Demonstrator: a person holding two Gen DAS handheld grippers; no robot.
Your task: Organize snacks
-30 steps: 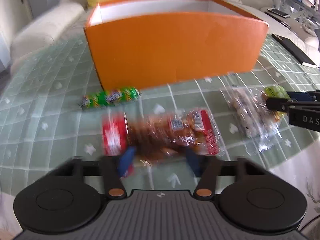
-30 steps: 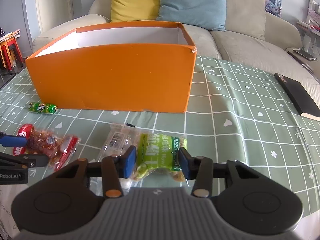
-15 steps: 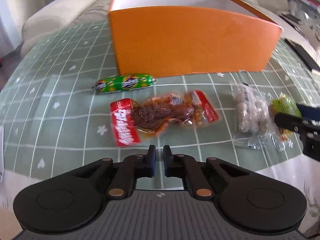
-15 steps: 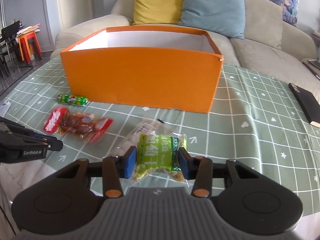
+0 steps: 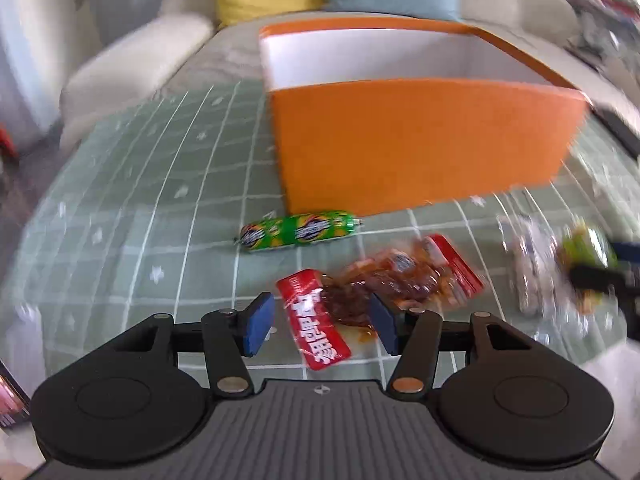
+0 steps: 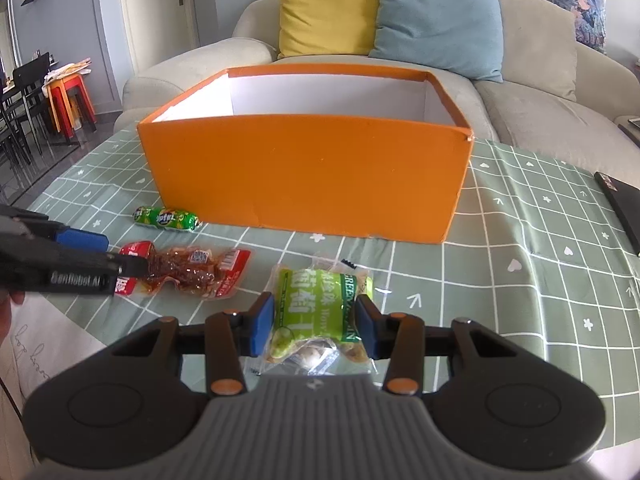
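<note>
The small green crinkly plastic snack packet (image 6: 316,312) is pinched between the blue pads of the right gripper (image 6: 315,326), held near the table's front edge and well short of the large orange cardboard box (image 6: 312,184), whose white inside looks empty. The film is slick and puffy, so the judgement is that it could squirm out of the pinch on the way over the box's tall front wall, or drag up the clear crinkly bag (image 6: 332,262) lying under it. The left gripper (image 5: 320,320) has just been opening; its jaws now stand spread around the near end of the flat red-ended clear pouch of brown glossy pieces (image 5: 372,288), apparently without pressing on it. That pouch is limp and lies flat on the table, so a closing pinch may catch only the red end flap and let it slip or dangle. Beside the box's corner lies a green sausage-shaped wrapped snack (image 5: 298,232), round enough to roll on the pale green checked tablecloth (image 6: 540,240).
</note>
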